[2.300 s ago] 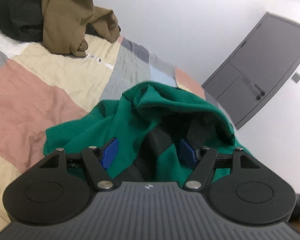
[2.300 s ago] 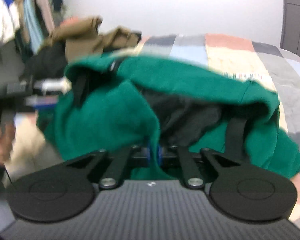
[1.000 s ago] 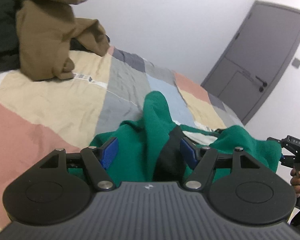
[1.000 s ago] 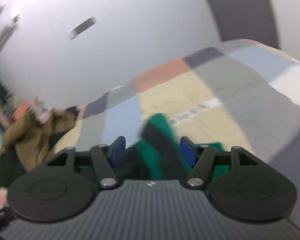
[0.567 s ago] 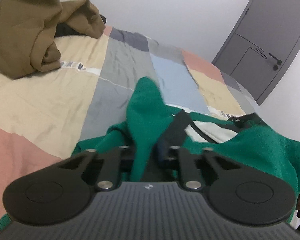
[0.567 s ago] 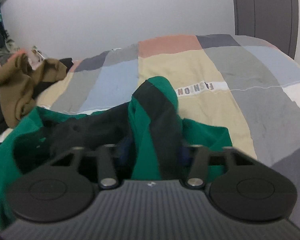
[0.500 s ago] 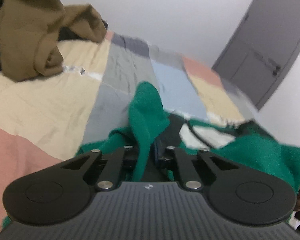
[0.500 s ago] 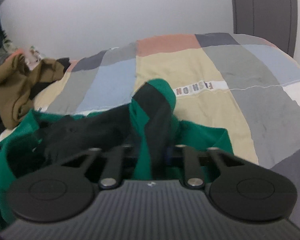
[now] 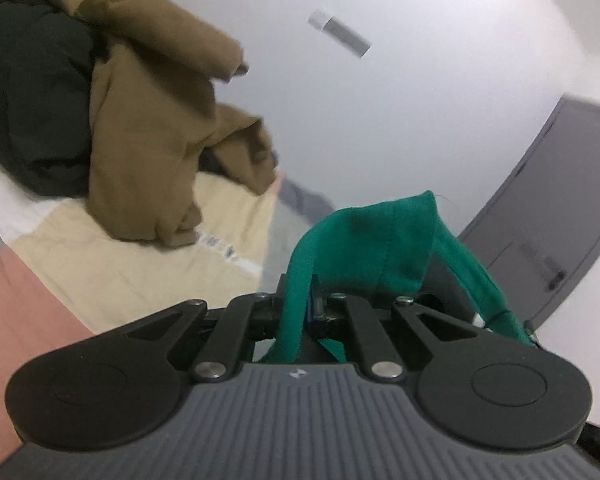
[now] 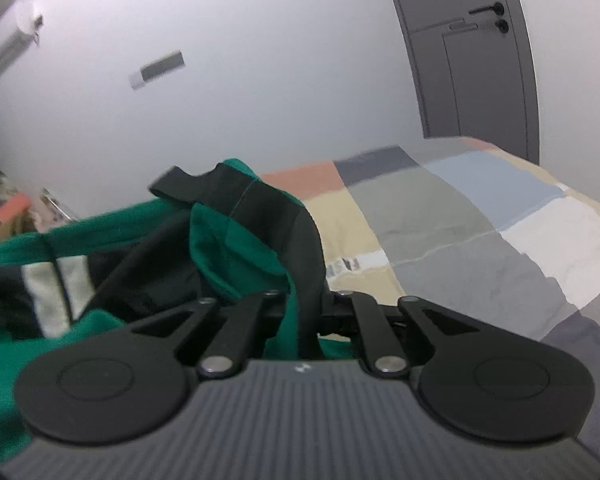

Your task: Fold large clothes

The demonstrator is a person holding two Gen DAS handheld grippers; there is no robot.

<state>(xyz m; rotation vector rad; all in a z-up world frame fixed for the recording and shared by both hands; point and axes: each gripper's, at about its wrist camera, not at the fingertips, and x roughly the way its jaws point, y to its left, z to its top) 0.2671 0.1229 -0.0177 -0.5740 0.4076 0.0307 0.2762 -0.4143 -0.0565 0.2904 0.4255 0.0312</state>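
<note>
a second ago both grippers were wide open with the green cloth just lying between the blue pads. now both have snapped tight. the left gripper (image 9: pixel 310 304) is clenched on a fold of the green top (image 9: pixel 364 240), and the cloth pokes up past its tips like a little tent. the right gripper (image 10: pixel 306 312) is clenched on another bit of the same green top (image 10: pixel 244 248), the part with the black band on it.

the top also sits higher in both views than it did a moment ago, and more wall shows behind it. so it looks like the top is being lifted off the patchwork blanket (image 10: pixel 480 240) by two spots. the rest of it hangs down to the left in the right view, below the camera.

this likely means the grabbing part is done. next, the top probably needs to be stretched out and laid flat before any folding. the brown clothes (image 9: pixel 148 120) and the black clothes (image 9: pixel 32 112) wait in a heap at the far side of the bed.
</note>
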